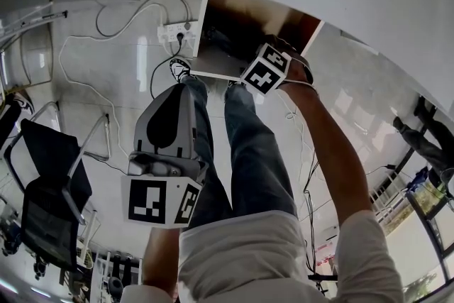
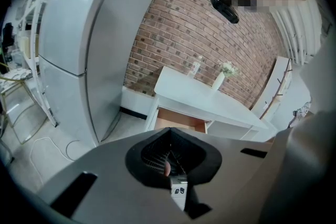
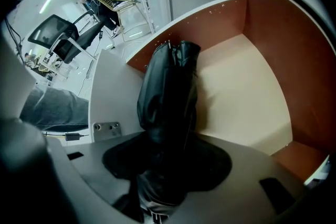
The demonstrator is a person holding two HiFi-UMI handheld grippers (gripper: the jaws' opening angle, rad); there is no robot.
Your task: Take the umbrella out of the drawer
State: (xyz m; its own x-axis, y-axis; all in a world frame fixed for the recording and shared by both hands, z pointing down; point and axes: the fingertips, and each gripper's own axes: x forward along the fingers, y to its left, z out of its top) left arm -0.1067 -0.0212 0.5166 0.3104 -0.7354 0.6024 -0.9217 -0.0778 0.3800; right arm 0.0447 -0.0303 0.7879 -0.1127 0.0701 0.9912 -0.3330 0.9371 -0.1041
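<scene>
Inside the drawer (image 3: 247, 92), right tongs (image 3: 165, 168) grip the umbrella (image 3: 168, 92), hiding its near end.

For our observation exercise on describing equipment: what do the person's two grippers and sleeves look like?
Left gripper and right gripper: each carries a white cube with black square markers. The left's grey shell has a black teardrop-shaped patch. The short sleeves are white.
</scene>
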